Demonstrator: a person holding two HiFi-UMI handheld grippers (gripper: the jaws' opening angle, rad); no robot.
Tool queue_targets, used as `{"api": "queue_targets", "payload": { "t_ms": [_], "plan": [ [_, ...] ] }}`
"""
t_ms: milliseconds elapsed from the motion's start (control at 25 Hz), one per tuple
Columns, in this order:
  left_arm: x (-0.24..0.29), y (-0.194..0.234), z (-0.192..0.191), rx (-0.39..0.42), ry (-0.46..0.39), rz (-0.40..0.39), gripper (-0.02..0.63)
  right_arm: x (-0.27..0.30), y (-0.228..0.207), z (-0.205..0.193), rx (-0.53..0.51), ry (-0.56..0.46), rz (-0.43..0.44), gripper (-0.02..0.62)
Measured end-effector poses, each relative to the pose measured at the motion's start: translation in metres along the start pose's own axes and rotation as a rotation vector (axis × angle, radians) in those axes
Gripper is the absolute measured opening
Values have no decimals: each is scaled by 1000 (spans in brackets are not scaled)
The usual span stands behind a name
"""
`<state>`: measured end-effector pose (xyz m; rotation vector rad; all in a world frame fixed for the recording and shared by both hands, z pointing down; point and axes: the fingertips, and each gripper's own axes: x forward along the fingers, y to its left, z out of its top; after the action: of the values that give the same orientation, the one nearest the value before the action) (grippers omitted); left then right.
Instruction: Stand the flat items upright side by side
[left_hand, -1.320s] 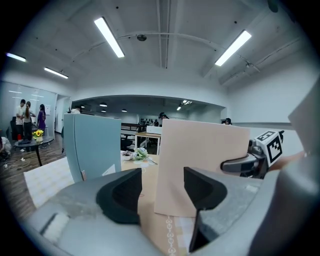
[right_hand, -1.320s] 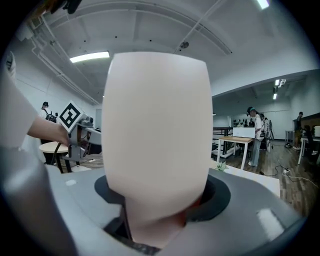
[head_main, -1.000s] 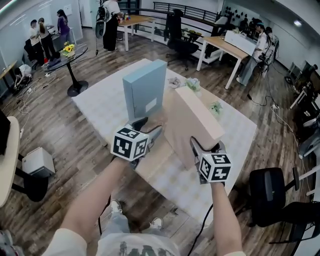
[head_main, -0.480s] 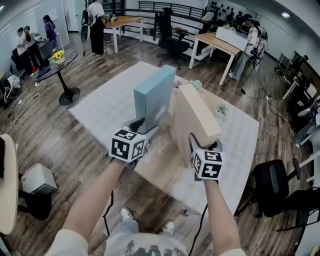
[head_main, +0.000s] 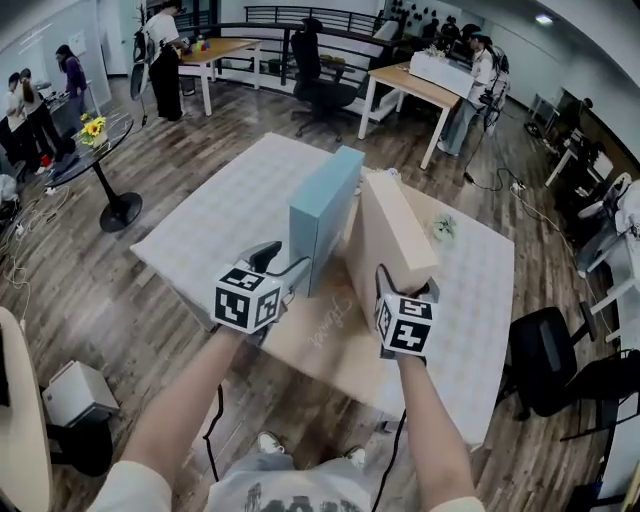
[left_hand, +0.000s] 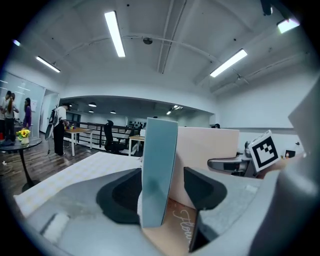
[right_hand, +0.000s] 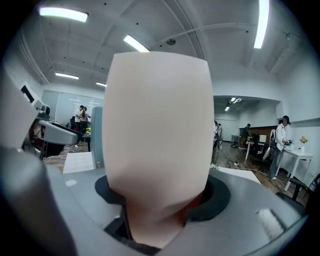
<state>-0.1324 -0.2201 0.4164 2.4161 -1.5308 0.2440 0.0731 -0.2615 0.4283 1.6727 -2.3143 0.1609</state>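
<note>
**A:** Blue box (head_main: 325, 215), location?

**B:** Upright on the table's near half, close beside the beige box (head_main: 390, 240), which is on its right. Both are slim, rigid, matt slabs.

**A:** Surroundings?

**B:** Pale checked cloth (head_main: 215, 215) over the table. Flat lettered board (head_main: 325, 335) in front of the boxes. Flower sprig (head_main: 443, 228) beyond them. Black office chair (head_main: 545, 370) to the right.

**A:** Grippers?

**B:** Left gripper (head_main: 280, 265): jaws spread, blue box between them against the left pad, a gap at the right pad. Right gripper (head_main: 408, 290): pinching the beige box's near end.

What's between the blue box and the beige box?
Only a narrow gap: the head view shows blue box and beige box apart, with bare tan board at their base.
</note>
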Motion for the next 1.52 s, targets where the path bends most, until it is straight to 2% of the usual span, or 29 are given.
{"api": "queue_targets", "payload": {
  "t_ms": [240, 440, 920, 1280, 1520],
  "plan": [
    [5, 17, 1, 19, 4, -72, 262, 15, 18, 5, 27, 1, -82, 305],
    [17, 24, 7, 19, -12, -135, 268, 33, 20, 14, 36, -1, -116, 304],
    [21, 24, 14, 94, 18, -249, 278, 42, 39, 18, 102, 4, -196, 305],
    [27, 21, 26, 130, 13, -410, 278, 52, 62, 24, 159, 42, -299, 305],
    [27, 20, 18, 137, 11, -494, 278, 54, 81, 20, 202, 39, -365, 310]
  ]
}}
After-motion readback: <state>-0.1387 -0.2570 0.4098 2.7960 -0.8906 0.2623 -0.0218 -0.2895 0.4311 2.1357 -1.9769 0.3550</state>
